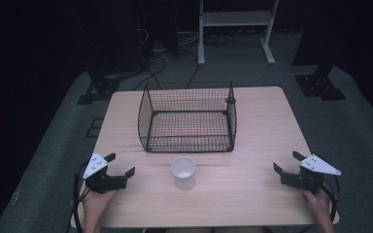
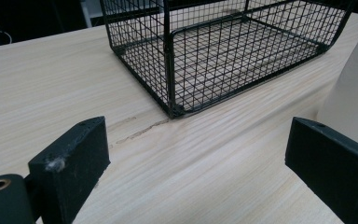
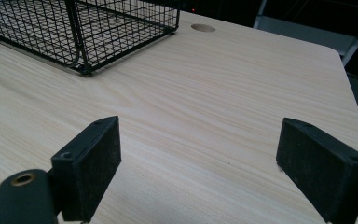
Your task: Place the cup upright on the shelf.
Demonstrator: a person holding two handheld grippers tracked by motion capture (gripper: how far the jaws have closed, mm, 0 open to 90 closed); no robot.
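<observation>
A white paper cup (image 1: 183,172) stands upright on the wooden table (image 1: 252,194), just in front of a black wire basket (image 1: 188,117) that holds nothing. My left gripper (image 1: 121,165) rests near the table's left front corner, open, with bare wood between its jaws. In the left gripper view the basket (image 2: 223,51) lies ahead and the cup (image 2: 354,88) rises at the right edge. My right gripper (image 1: 286,163) sits near the right front corner, open too, with nothing between its jaws. The right gripper view has the basket's corner (image 3: 81,28) at upper left.
A round hole (image 3: 203,28) marks the table near its far edge. A dark scuff (image 2: 142,130) streaks the wood by the basket's near corner. Beyond the table are a white frame (image 1: 235,22), black stand feet (image 1: 320,85) and cables on grey floor.
</observation>
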